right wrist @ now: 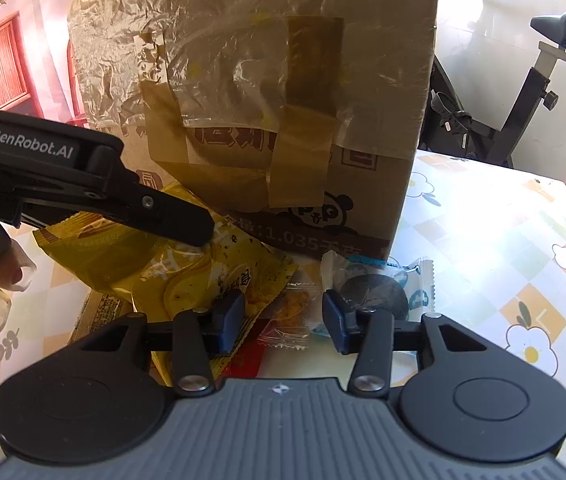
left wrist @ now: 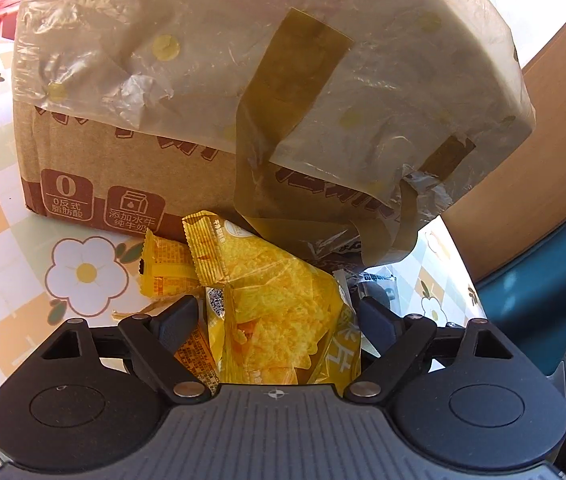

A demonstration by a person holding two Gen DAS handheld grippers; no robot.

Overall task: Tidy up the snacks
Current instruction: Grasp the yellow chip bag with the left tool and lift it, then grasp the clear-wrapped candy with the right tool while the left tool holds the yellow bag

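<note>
Two snack packets (left wrist: 275, 304) crowd, seemingly touching, carton (left wrist: 131, 168) edge.

Our left tongs (left wrist: 277, 320) and right tongs (right wrist: 283, 320) share ribbed grey bodies, black disc-capped housings, silver pivot screws and dark blue pads (right wrist: 229, 316), white "GenRobot.AI" lettering marks the left one's side, and clear film covers our fingertips (right wrist: 15, 272).

Flower-print checked tablecloth (right wrist: 503, 240) covers the table. Exercise bike (right wrist: 531, 92) stands behind it (black frame, dark saddle) by a white wall. Red slatted furniture (right wrist: 9, 64) at far left, blurred.
</note>
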